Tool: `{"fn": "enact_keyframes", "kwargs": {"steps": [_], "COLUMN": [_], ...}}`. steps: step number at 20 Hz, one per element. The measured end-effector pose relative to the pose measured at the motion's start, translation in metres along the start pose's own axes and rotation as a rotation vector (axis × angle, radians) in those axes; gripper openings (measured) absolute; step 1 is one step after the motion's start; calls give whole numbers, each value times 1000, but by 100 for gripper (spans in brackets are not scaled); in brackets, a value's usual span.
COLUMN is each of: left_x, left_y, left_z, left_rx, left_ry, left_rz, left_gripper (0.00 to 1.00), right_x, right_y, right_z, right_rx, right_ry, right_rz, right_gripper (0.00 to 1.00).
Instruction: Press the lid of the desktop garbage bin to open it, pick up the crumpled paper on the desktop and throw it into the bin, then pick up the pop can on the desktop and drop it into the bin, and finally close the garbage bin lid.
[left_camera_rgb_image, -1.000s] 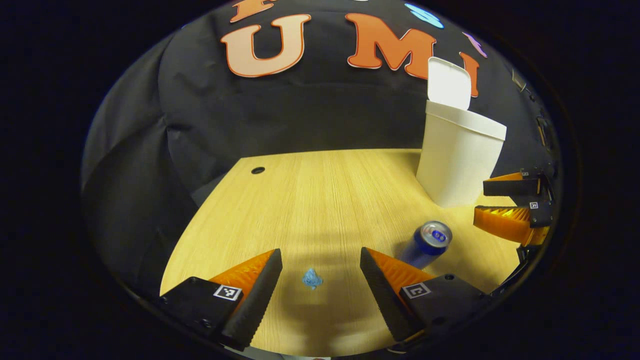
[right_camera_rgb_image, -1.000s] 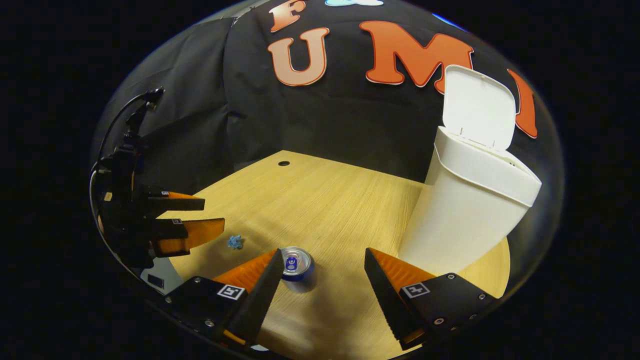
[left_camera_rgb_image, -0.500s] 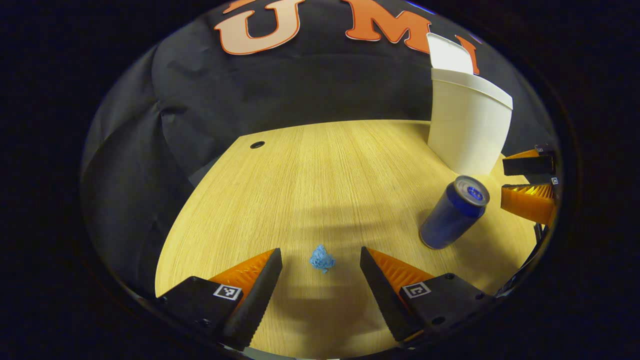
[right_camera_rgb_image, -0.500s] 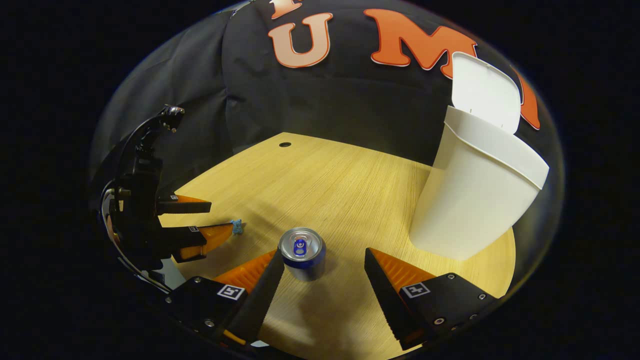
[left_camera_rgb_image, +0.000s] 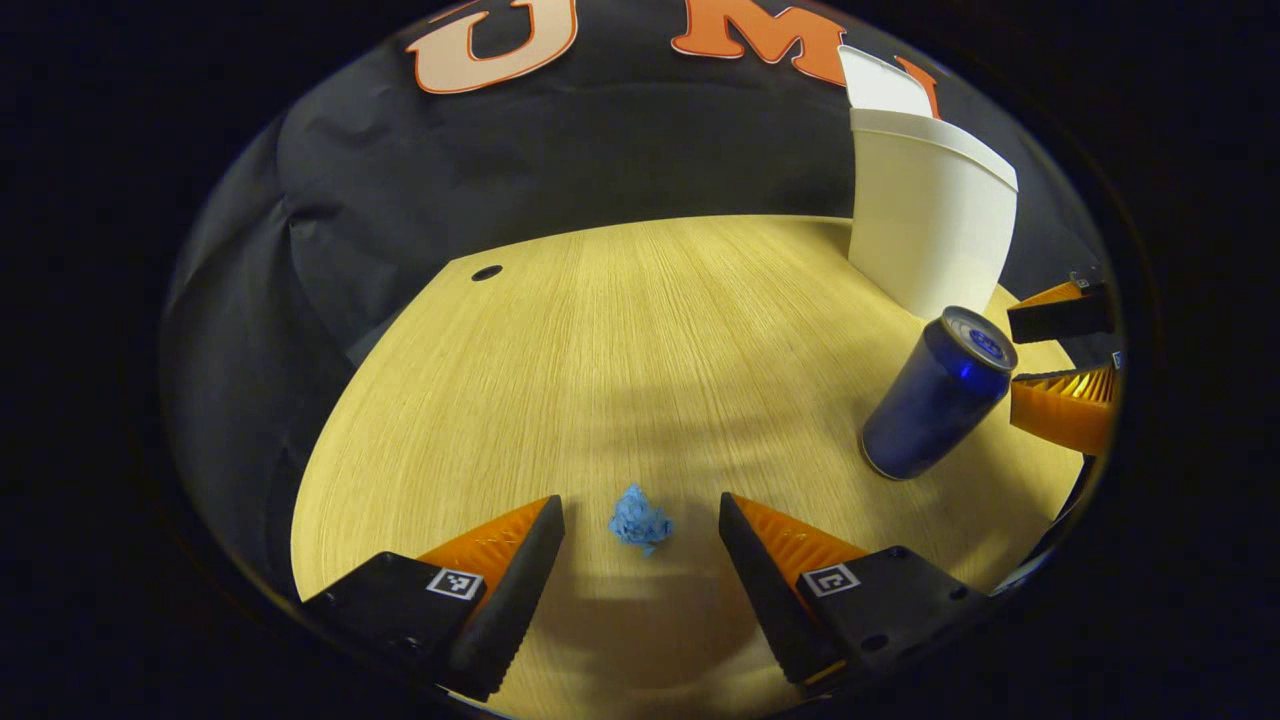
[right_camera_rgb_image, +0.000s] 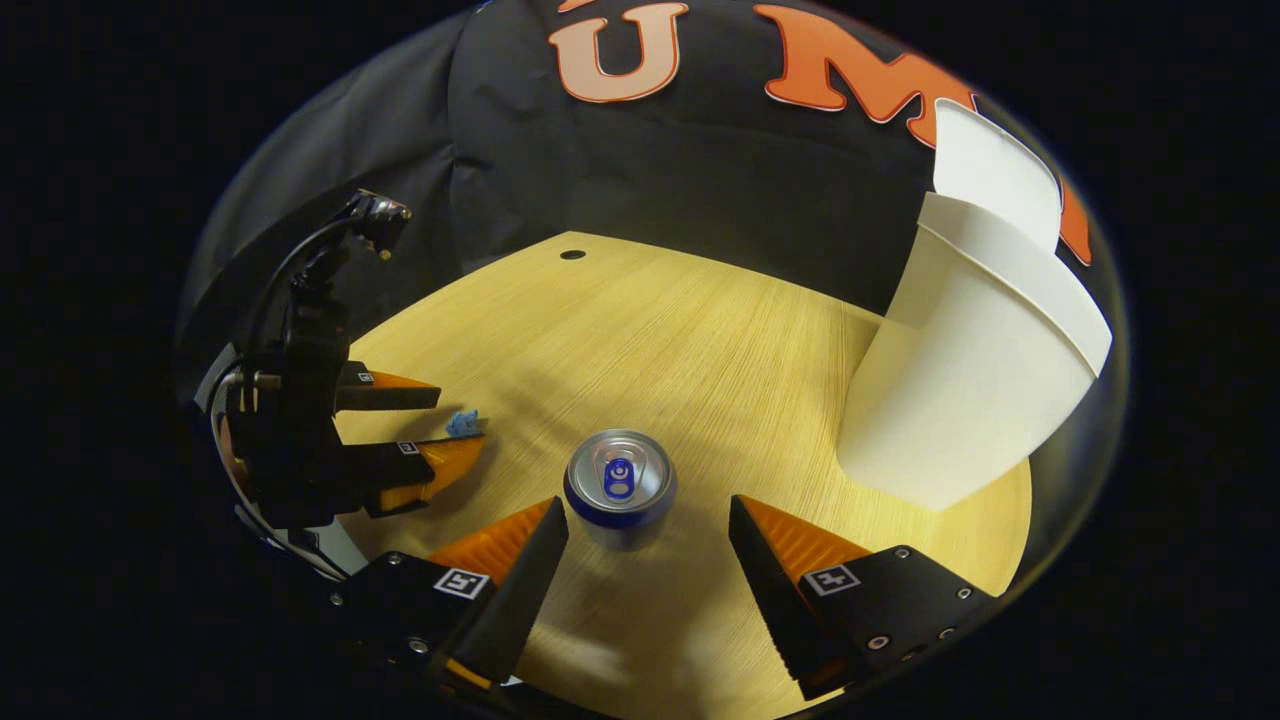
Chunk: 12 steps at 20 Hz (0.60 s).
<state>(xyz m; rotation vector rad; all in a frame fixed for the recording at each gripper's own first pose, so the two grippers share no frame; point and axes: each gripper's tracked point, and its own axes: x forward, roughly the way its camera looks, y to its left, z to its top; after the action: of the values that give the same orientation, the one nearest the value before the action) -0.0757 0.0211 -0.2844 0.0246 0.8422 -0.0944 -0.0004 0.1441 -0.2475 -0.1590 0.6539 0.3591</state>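
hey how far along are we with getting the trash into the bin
Done: the bin stands with its lid up. In hand: the left claw is open around the crumpled paper on the desk, not yet gripping, and the right claw is open by the upright pop can. Left: bin both items, then close the lid.

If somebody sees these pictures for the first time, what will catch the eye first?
Probably the white bin at the table's right, its lid up. Next the blue can upright before the open right hand-held gripper, and the small blue paper between the left one's open fingers.
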Motion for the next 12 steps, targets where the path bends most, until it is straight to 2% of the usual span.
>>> {"fn": "enact_keyframes", "kwargs": {"steps": [1, 5, 6, 7, 12], "left_x": [3, 8, 6, 6, -11], "left_y": [0, 9, 15, 17, 21], "left_z": [5, 39, 58, 71, 156], "left_rx": [-4, -13, -8, -13, -47], "left_ry": [0, 13, -8, -5, -18], "left_rz": [-6, -6, 15, 12, -6], "left_gripper": [94, 34, 35, 17, 17], "right_x": [2, 8, 9, 11, 23], "right_y": [1, 1, 1, 1, 5], "right_z": [-1, -6, -7, -8, -18], "right_rx": [3, 3, 4, 7, -3], "right_ry": [4, 20, 24, 29, 52], "right_rz": [0, -5, -4, -2, 13], "right_gripper": [98, 98, 98, 98, 98]}}
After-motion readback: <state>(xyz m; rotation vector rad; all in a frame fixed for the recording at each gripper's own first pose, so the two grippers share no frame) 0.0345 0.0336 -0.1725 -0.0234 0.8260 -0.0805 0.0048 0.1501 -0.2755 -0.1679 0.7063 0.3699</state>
